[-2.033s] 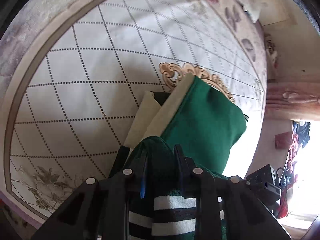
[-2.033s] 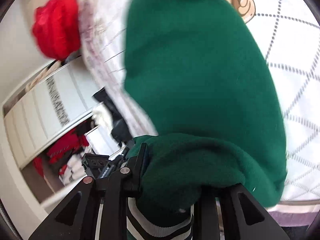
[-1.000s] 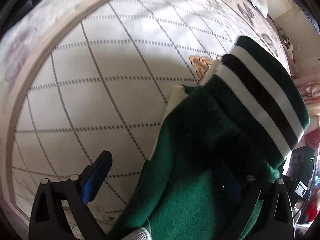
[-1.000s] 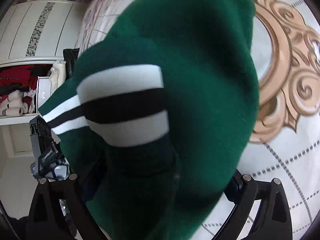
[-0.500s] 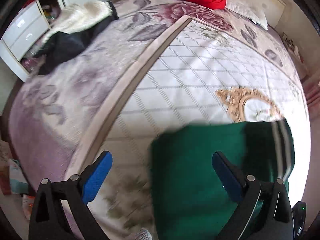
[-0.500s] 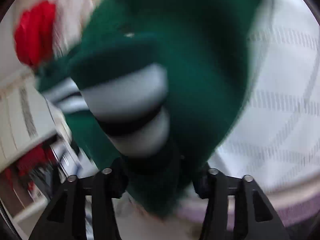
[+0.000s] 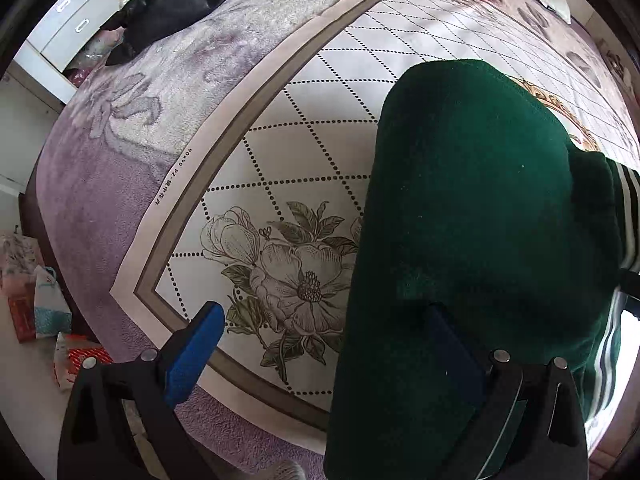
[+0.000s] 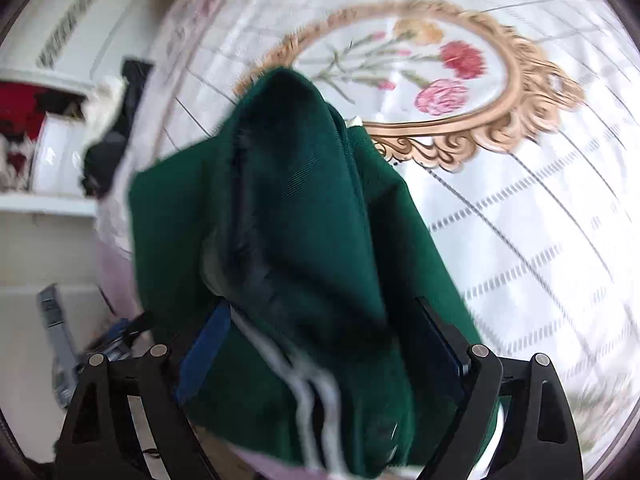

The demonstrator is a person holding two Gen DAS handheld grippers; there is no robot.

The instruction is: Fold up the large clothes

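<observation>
Green garment bunched between the opening right hand-held gripper's spread jaws

Both wrist views look steeply down, close over the shared green garment and bedspread

Green garment: thick matt knit/fleece cloth, slightly fuzzy, w/ ribbed striped trim. Blanket: plush purple pile, soft. Printed mat: smooth, faint sheen. Gripper fingers: matt black plastic, blue rubbery pads, shiny metal rivets.
</observation>
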